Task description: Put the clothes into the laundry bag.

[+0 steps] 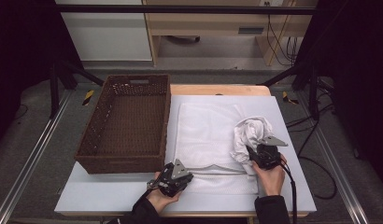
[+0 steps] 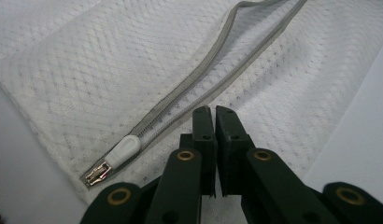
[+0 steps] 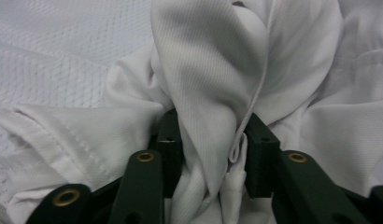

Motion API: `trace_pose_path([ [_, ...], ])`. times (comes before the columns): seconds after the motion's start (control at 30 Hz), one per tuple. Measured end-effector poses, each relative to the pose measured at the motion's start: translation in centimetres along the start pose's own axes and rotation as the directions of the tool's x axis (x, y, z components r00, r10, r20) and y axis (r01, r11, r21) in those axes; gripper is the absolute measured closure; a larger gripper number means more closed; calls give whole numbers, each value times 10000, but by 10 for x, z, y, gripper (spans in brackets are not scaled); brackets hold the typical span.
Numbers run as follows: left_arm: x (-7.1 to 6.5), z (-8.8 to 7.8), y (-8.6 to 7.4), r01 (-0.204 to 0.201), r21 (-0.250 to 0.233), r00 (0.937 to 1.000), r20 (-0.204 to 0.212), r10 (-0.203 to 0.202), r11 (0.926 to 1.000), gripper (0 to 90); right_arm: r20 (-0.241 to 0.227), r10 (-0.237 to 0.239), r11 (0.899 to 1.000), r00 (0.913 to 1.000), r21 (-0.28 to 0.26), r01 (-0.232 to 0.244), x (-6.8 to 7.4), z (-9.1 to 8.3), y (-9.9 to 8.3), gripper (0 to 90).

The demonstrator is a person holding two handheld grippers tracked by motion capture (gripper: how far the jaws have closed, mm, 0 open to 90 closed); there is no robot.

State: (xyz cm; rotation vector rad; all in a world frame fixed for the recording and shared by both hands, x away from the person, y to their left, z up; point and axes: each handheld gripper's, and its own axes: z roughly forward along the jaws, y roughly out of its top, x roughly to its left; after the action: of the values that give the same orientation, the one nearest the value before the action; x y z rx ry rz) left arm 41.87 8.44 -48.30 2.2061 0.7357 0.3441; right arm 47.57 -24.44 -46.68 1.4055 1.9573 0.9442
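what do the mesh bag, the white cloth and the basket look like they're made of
Mesh bag: white synthetic netting by the look, its holes in a diamond pattern, with a grey zipper.
Cloth: matte white fabric with a fine rib and stitched hems, maybe cotton.
Basket: dark brown woven wicker or an imitation; open weave in the walls.

Black tongs (image 1: 249, 152) with brass rivets, grey three-cornered top plates, trailing black cables; sleeves apparently black.
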Motion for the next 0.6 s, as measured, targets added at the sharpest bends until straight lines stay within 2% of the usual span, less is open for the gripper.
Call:
trace_pose_path([
  [0.07, 0, -1, 0, 18, 12, 10000, 28, -18, 10000, 870, 39, 18, 10000, 10000, -95, -17, 1, -2, 0, 561],
  [0.1, 1, -1, 0, 2, 9, 10000, 42, -2, 10000, 873, -8, 141, 9997, 9999, -185, -141, 0, -4, 1, 493],
  [0.13, 1, -3, 0, -7, -55, 10000, 15, 7, 10000, 881, -22, 255, 9990, 9997, -365, -255, 0, -7, 2, 443],
  [0.23, 1, -8, 0, -21, -174, 10000, 21, 22, 9998, 899, -52, 328, 9926, 9994, -1167, -332, 1, -24, 3, 368],
  [0.3, 1, -11, 0, -48, -225, 10000, 45, 49, 9997, 900, -140, 322, 9877, 9994, -1527, -340, 2, -36, 3, 356],
  [0.37, -1, -12, -1, -112, -230, 9999, 37, 113, 9997, 900, -156, 115, 9835, 9998, -1804, -141, 4, -47, 4, 355],
  [0.5, -6, -14, -3, -290, -134, 9995, 98, 291, 9995, 900, -777, -301, 9784, 9965, -2062, 135, 18, -63, 9, 387],
  [0.6, -8, -13, -4, -347, -47, 9993, 139, 348, 9994, 900, -1486, -669, 9750, 9866, -2195, 330, 36, -68, 14, 417],
])
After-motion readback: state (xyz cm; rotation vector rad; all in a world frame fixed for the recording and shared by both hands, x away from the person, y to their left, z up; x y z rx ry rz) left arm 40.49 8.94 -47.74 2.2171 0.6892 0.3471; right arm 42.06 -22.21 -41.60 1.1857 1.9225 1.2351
